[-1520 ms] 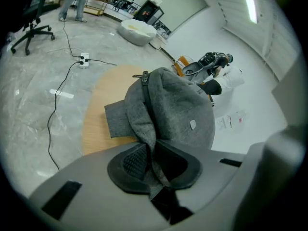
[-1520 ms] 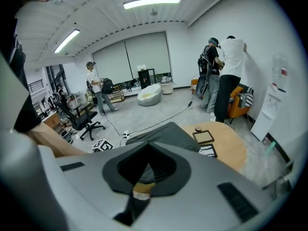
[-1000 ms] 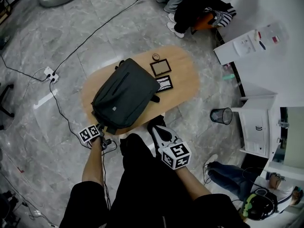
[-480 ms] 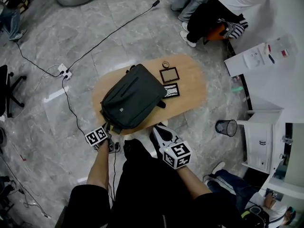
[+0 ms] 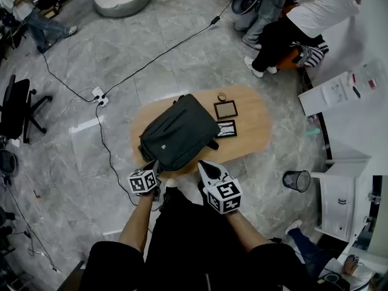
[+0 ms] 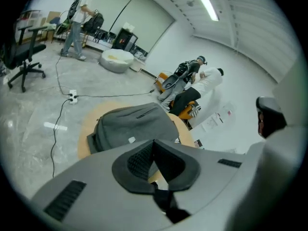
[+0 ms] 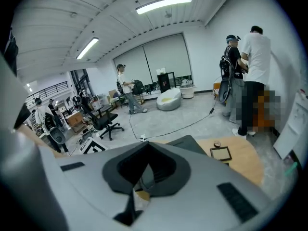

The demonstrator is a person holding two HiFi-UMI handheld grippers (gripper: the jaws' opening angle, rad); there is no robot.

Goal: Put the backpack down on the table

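The dark grey backpack (image 5: 179, 132) lies flat on the oval wooden table (image 5: 254, 123); in the left gripper view the backpack (image 6: 134, 126) shows just past the jaws. My left gripper (image 5: 156, 167) hangs off the table's near edge by the backpack's near corner, clear of it. Its jaws (image 6: 154, 142) are shut with nothing between them. My right gripper (image 5: 203, 165) hovers at the near edge to the right of the backpack, apart from it. In the right gripper view its jaws (image 7: 146, 146) meet and hold nothing.
Two small picture frames (image 5: 225, 110) and a small round object (image 5: 222, 97) lie on the table right of the backpack. A power strip (image 5: 99, 96) with long cables lies on the floor to the left. A waste bin (image 5: 296, 180), an office chair (image 5: 18, 108) and people stand around.
My left gripper has come up and away from the backpack's near corner, and both grippers sit higher. The head view has drawn back, so the table looks smaller. The backpack has not moved.
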